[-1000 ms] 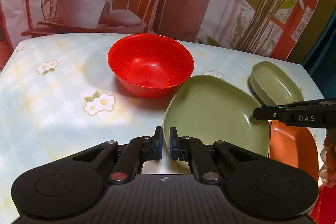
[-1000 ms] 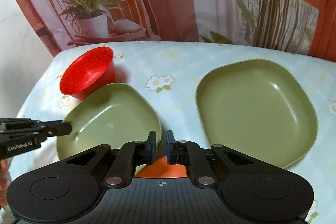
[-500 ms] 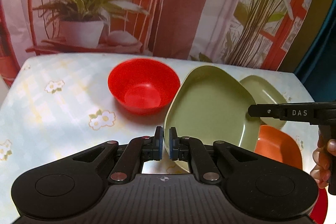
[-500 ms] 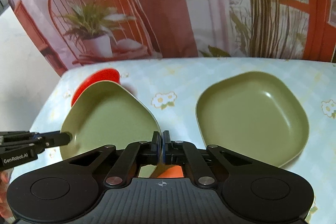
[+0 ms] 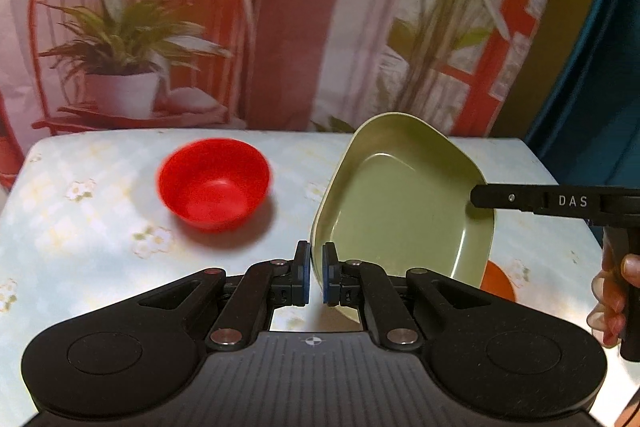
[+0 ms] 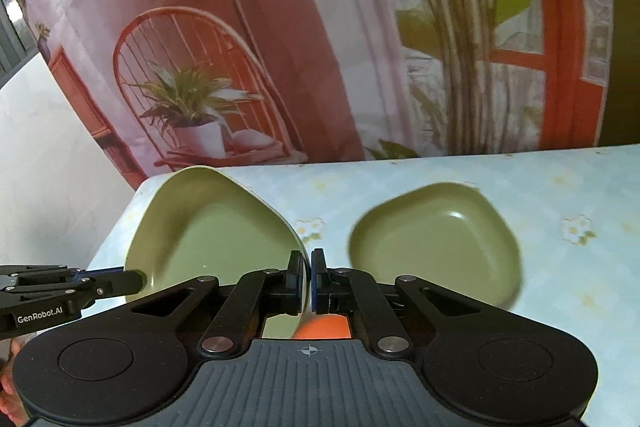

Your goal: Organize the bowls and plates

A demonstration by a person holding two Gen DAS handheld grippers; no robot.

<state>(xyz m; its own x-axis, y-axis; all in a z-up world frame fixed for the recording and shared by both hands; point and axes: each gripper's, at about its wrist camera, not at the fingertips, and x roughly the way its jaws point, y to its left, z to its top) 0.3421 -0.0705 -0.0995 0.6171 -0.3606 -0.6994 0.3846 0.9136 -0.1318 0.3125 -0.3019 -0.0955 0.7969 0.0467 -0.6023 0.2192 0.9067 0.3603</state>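
A green square plate (image 5: 400,203) hangs tilted above the table, held at two opposite edges. My left gripper (image 5: 316,267) is shut on its near rim. My right gripper (image 5: 476,197) comes in from the right and grips the far rim. In the right wrist view my right gripper (image 6: 307,279) is shut on the same green plate (image 6: 212,231), and my left gripper (image 6: 140,278) holds its left edge. A second green plate (image 6: 436,243) lies flat on the table to the right. A red bowl (image 5: 214,183) stands at the left.
An orange plate (image 5: 498,281) lies on the flowered tablecloth (image 5: 80,227) under the lifted plate, mostly hidden; it also shows as an orange plate (image 6: 324,329) below my right fingers. A person's hand (image 5: 608,299) holds the right gripper. A printed backdrop hangs behind the table.
The green plate has come up off the table and off the orange plate, tilting steeper. Both grippers rose with it and drew back. The right jaws closed fully on the rim.
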